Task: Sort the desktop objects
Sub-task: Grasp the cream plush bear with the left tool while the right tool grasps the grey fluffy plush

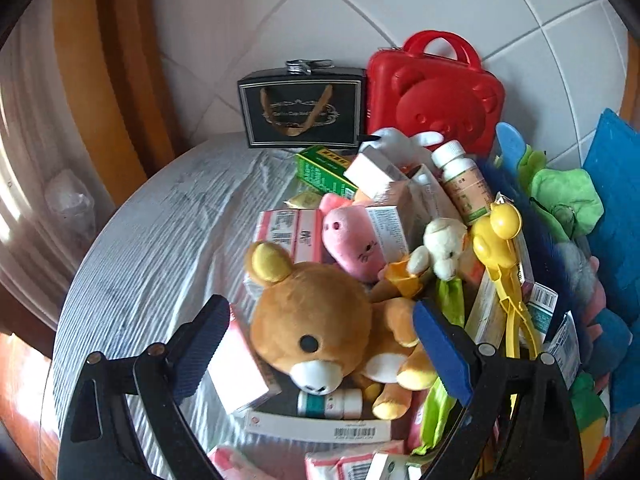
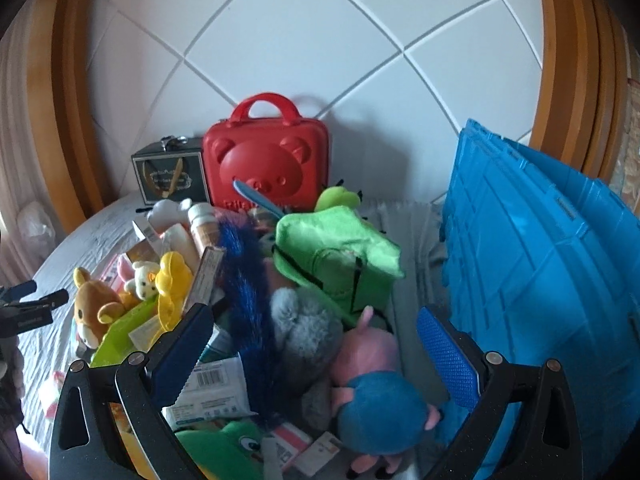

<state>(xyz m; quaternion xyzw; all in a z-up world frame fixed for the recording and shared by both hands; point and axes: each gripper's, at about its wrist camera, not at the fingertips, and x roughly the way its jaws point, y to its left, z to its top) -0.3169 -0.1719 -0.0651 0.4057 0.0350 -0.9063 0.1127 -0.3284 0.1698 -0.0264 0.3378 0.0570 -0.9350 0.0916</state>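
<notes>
Bare tabletop [image 1: 160, 232] lay open to the left of the heap, wide enough for a gripper to pass. The back was walled off by a black box [image 1: 302, 110] and a red case [image 1: 436, 96]. On the right a blue crate [image 2: 540, 248] crowded the toys, leaving only a narrow strip.

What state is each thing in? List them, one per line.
Left tool: open, straddling the brown teddy bear.
Right tool: open, above the pig plush, holding nothing.
Brown teddy bear: lying on the pile, not gripped.
Red bear-face case: shut, upright against the wall.
Black gift bag: upright, clipped shut.
White pill bottle: capped, lying tilted.
Blue crate: tipped up on edge.
</notes>
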